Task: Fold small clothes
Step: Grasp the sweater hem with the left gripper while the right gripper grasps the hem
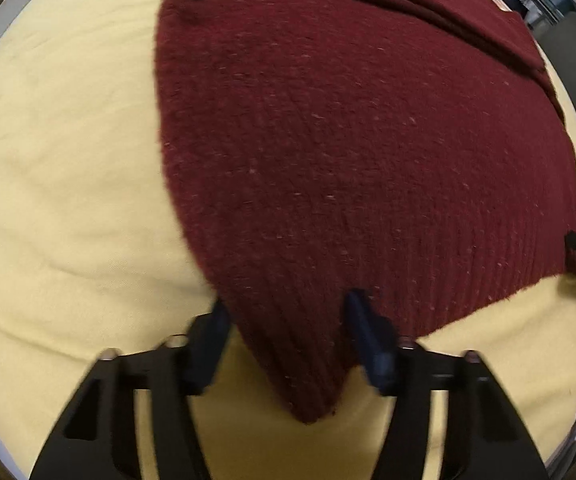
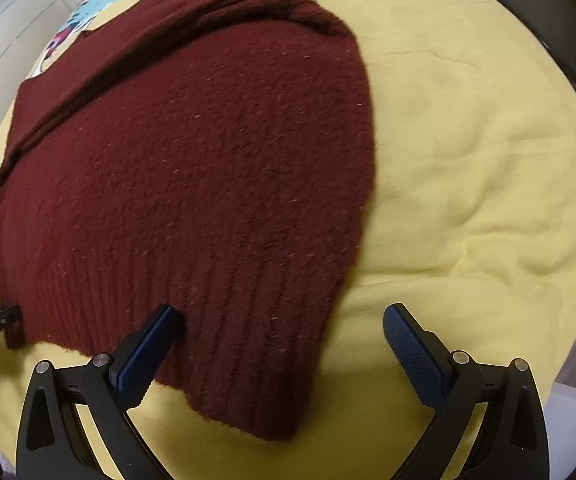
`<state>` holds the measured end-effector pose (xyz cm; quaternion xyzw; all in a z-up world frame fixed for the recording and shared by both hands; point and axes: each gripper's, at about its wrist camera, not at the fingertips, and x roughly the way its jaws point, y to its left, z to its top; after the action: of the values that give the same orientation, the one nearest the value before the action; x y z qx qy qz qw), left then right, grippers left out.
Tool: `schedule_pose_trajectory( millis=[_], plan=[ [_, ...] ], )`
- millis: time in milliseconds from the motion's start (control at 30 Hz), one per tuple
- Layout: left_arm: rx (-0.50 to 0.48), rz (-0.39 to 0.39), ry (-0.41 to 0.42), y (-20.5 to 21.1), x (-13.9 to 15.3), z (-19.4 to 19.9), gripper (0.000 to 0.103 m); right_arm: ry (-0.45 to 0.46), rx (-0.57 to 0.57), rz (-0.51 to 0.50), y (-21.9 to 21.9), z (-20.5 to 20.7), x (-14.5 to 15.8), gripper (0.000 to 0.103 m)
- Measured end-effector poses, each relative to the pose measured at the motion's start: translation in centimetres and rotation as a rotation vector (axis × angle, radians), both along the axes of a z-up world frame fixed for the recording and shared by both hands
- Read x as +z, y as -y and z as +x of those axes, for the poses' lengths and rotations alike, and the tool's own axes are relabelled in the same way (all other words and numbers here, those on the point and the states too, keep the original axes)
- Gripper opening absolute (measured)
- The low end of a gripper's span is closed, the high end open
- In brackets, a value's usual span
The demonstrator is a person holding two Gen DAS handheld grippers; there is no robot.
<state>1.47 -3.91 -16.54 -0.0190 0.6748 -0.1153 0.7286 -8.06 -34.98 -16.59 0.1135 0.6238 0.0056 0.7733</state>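
Yellow sheet (image 2: 467, 140) covers the bed under everything, soft and a little wrinkled, so I expect it to drag if I pull cloth across it. On it lies the sweater (image 2: 192, 160), dark red knit, spread nearly flat with its ribbed hem (image 2: 216, 320) toward me and what looks like a sleeve (image 2: 208, 12) folded across the far end. I judge it thick, limp and fairly light: it will sag and stretch rather than hold a crease, but the fuzzy knit should not slip once pinched. The best hold, I think, is the ribbed hem at the two near corners, where the cloth is firmest. My left gripper (image 1: 284, 312) has its jaws spread on either side of the near left corner (image 1: 311, 392), which points down between them, not yet pinched. My right gripper (image 2: 284, 320) also stands with jaws wide apart, straddling the right corner of the hem (image 2: 272, 412), one blue pad (image 2: 156, 336) resting at the ribbing.
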Motion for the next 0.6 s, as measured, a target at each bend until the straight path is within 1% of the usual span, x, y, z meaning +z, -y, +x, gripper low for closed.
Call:
schedule_pose_trajectory(
  millis=[33,67,100,133,167,200,300,400,533,600],
  plan=[
    [-0.008,-0.008,-0.002,0.1,0.1,0.0,0.032,-0.003,0.009,0.015,-0.1,0.0,0.0,0.087],
    [-0.014,-0.014,-0.002,0.1,0.2,0.1,0.017,-0.01,0.012,0.019,-0.1,0.0,-0.1,0.076],
    [-0.022,-0.038,-0.005,0.1,0.4,0.1,0.011,-0.021,0.013,0.023,-0.1,0.0,-0.2,0.051],
    [-0.026,-0.05,-0.007,0.1,0.6,0.1,0.01,-0.034,0.006,0.057,0.1,0.0,-0.4,0.028],
    [-0.033,-0.058,-0.006,0.1,0.8,0.2,0.01,-0.037,-0.003,0.089,0.3,0.0,-0.4,0.02],
    [-0.047,-0.068,0.002,0.2,1.3,0.2,0.009,-0.036,-0.013,0.123,0.6,0.0,-0.4,0.015],
    [-0.07,-0.123,0.038,0.2,3.6,0.4,0.009,-0.016,0.014,0.119,0.7,0.2,1.0,0.012],
    [-0.077,-0.158,0.096,-0.1,6.5,1.0,0.009,0.028,0.042,0.141,0.8,0.8,3.3,0.012],
    [-0.065,-0.185,0.183,-0.7,10.4,3.3,0.009,0.125,0.044,0.15,1.8,2.2,7.1,0.011],
    [-0.049,-0.193,0.223,-1.4,11.8,4.9,0.009,0.175,0.051,0.124,2.2,3.5,9.2,0.011]
  ],
)
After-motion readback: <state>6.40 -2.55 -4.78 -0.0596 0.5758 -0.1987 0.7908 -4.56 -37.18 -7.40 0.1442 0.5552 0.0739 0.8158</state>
